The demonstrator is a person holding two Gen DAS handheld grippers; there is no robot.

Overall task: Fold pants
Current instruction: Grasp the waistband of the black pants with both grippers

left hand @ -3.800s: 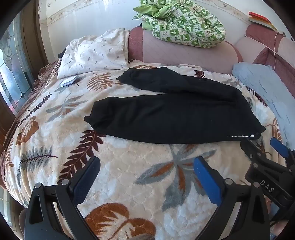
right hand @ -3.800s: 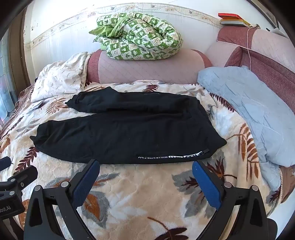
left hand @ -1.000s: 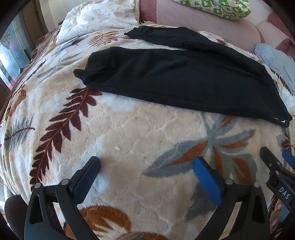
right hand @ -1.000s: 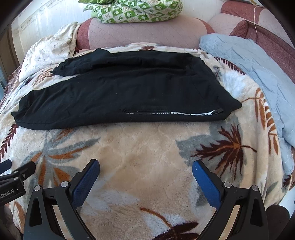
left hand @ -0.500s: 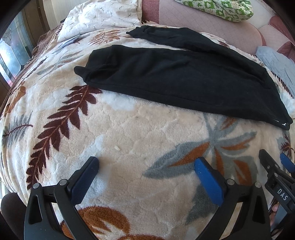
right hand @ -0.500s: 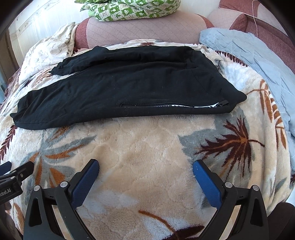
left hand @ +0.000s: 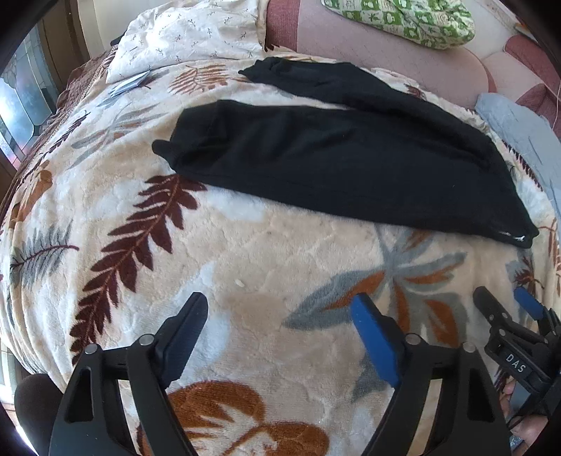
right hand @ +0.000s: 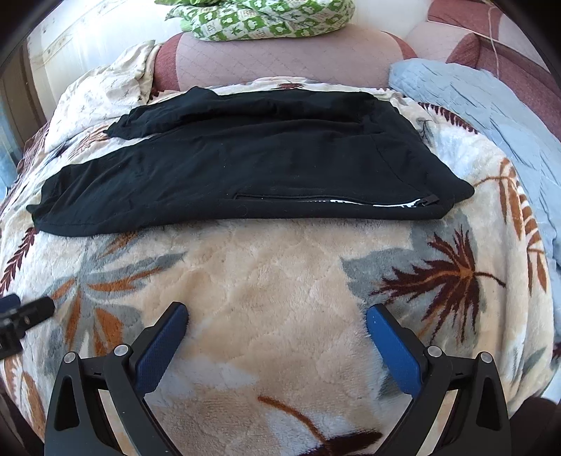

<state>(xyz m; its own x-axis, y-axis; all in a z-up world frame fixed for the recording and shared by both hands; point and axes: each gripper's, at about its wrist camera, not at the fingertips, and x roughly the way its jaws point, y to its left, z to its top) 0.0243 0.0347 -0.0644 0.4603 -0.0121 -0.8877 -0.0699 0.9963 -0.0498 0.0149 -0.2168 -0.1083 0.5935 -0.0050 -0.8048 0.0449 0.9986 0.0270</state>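
Note:
Black pants (left hand: 350,165) lie spread flat on a leaf-patterned blanket (left hand: 245,266), both legs pointing left, the waist at the right. They also show in the right wrist view (right hand: 252,168), with a white-lettered zipper pocket (right hand: 385,203) near the front edge. My left gripper (left hand: 280,308) is open and empty, hovering over the blanket short of the pants' near edge. My right gripper (right hand: 277,315) is open and empty, also short of the near edge, below the waist end. The right gripper shows at the right edge of the left wrist view (left hand: 505,308).
A white pillow (left hand: 189,35) lies at the back left, a pink headboard (right hand: 280,59) behind with a green checkered quilt (right hand: 266,17) on top. A light blue quilt (right hand: 491,115) lies to the right. A small booklet (left hand: 129,82) rests near the pillow.
Both grippers have moved slightly closer to the pants and lower over the blanket. Both stay open. The pants have not moved.

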